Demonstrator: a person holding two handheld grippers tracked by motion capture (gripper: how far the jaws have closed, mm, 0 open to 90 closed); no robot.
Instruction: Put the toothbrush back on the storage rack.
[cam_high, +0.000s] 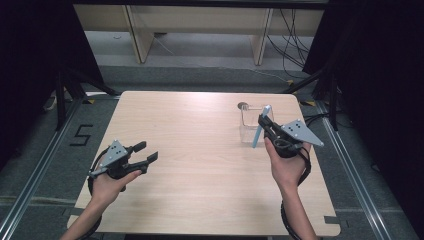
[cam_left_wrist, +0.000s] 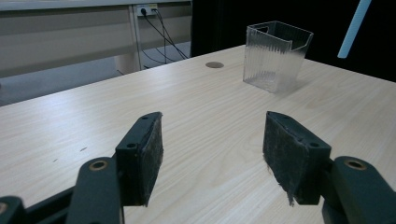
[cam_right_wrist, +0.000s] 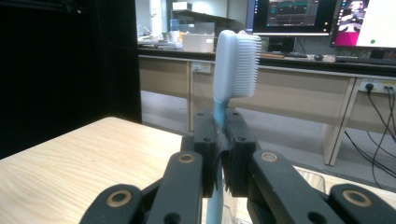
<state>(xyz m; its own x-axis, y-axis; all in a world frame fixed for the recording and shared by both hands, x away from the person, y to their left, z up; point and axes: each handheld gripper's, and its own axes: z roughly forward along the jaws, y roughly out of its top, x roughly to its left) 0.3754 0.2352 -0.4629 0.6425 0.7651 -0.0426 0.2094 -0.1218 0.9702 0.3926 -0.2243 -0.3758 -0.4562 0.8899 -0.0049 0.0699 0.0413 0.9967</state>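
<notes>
Carrying step under way: right gripper (cam_high: 263, 121) clamped on a blue toothbrush (cam_right_wrist: 236, 65), bristle head up, just above the clear plastic holder (cam_high: 251, 125) near the table's far right corner. Next: lower handle-first into holder. Left gripper (cam_left_wrist: 212, 151) agape, empty, near left edge.

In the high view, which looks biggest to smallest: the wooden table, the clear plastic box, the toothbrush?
1. Table, by far the largest.
2. Clear box.
3. Toothbrush, thin; it looks about as long as the box is tall, so these two are close.
</notes>
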